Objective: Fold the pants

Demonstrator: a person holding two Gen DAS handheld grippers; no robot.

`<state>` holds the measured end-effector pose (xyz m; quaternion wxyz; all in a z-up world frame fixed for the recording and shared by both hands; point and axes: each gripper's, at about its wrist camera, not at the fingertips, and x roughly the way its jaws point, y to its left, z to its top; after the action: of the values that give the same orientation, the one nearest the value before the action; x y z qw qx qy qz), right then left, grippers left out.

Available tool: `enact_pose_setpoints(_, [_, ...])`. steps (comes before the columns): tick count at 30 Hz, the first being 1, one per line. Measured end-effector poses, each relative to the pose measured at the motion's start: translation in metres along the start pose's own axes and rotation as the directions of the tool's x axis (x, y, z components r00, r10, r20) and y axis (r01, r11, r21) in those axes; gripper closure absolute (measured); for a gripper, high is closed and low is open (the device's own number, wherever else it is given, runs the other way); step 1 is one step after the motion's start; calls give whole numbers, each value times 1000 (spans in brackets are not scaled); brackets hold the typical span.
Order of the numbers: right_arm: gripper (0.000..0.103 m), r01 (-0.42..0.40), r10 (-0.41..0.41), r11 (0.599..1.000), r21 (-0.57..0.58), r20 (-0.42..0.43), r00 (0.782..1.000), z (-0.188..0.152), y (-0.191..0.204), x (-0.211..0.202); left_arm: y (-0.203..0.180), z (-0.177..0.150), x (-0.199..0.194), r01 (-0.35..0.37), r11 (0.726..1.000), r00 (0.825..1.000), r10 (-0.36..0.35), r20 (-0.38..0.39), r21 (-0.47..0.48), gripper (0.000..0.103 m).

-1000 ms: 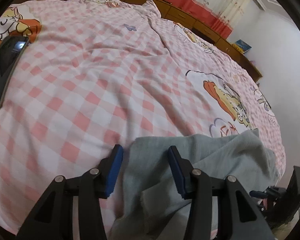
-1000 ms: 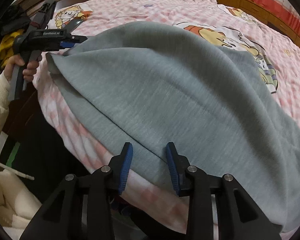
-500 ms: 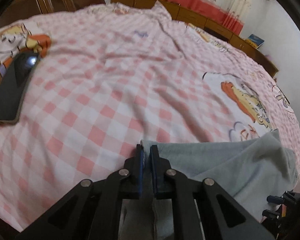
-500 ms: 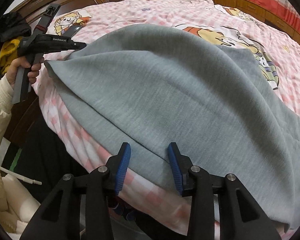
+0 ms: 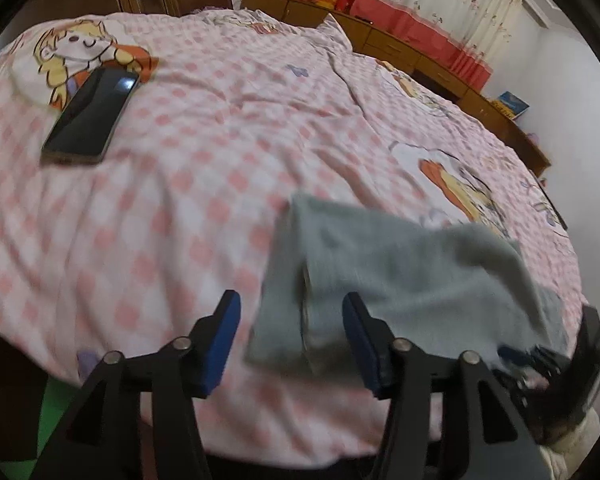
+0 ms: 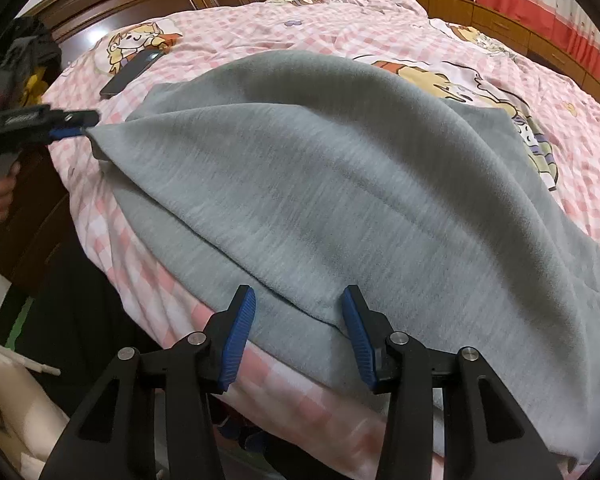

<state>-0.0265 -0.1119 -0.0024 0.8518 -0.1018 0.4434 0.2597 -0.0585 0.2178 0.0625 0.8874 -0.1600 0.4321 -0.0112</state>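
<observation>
Grey pants (image 6: 340, 184) are lying along the bed's (image 5: 180, 208) near edge as my left gripper (image 5: 292, 344), clamped moments ago, is opening its jaws off their corner while my right gripper's (image 6: 298, 336) jaws are also opening, gripping nothing.

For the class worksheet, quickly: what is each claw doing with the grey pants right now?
Left claw: opening, pads apart, pants edge between them, not gripped.
Right claw: opening, pads apart over the pants hem, holding nothing.
</observation>
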Motion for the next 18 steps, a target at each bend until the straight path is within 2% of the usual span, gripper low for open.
enact_pose_setpoints(4, [57,37,-37,999,16,1,999,-4,-4,-5,-3,-16,-5,7,1000,1000,-7,-23,-1,42])
enact_pose_setpoints(7, [57,72,-71,996,44,-3,997,-9,-12,-10,-9,-25,-4,-20,999,999,22,-46,35,42])
enact_pose_setpoints(10, [57,69,-68,996,59,-11,998,-12,-19,-12,-13,-33,-4,-12,999,999,14,-48,48,42])
enact_pose_setpoints(15, [57,85,-85,996,37,-26,996,-17,-20,-16,-24,-30,1,-68,991,998,69,-4,117,42])
enact_pose_setpoints(18, [57,98,-97,995,24,-33,995,-17,-19,-14,-26,-26,9,-52,991,999,52,4,120,42])
